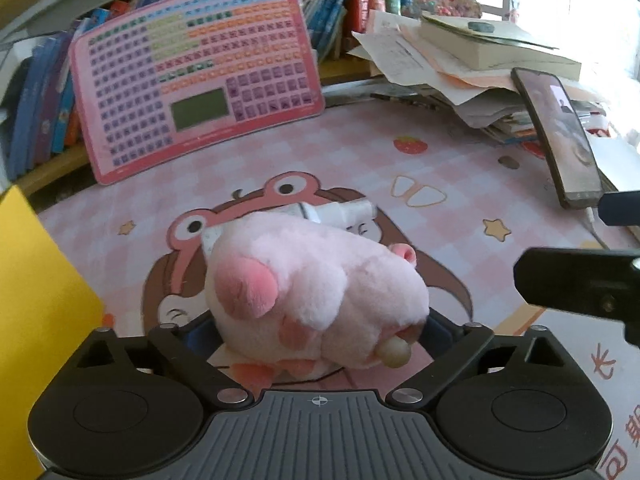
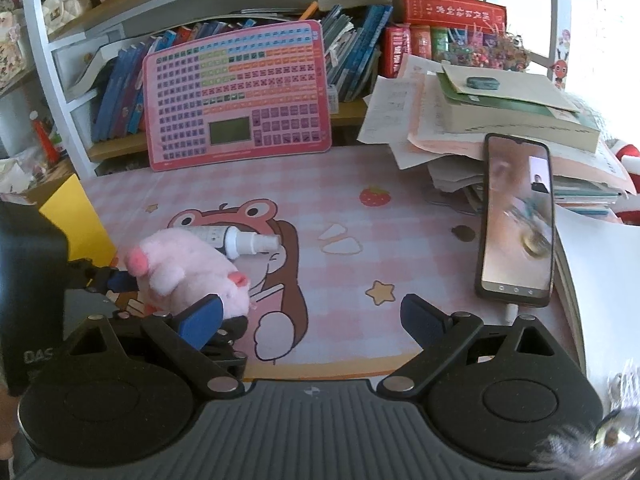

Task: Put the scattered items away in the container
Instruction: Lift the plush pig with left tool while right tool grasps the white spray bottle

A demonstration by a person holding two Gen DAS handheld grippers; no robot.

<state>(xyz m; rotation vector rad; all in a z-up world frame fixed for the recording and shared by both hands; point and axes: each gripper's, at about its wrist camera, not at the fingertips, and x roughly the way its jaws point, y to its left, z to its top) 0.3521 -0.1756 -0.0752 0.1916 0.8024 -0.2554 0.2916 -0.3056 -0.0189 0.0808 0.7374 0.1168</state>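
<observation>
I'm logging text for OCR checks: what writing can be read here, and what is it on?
"DAS", cut off: on the black casing at the left edge.
Red Chinese characters on the desk mat: cropped, not readable.
Gold title on the red book: blurred.
Cells of the pink chart: too small to read.

The desk mat (image 2: pixel 400 216) was pale pink check, printed with a brown-haired cartoon figure in a pink frog hood, a red strawberry and yellow stars. On the mat lay a pale pink plush pig (image 1: pixel 304 288) with darker pink ears and patches; behind it, a white spray bottle (image 2: pixel 244 242). At the mat's back edge stood a pink chart board (image 2: pixel 236 96) with purple, green, orange and blue cells. Left of the mat was a yellow container (image 1: pixel 36 280). Gripper pads (image 2: pixel 200 318) were blue.
</observation>
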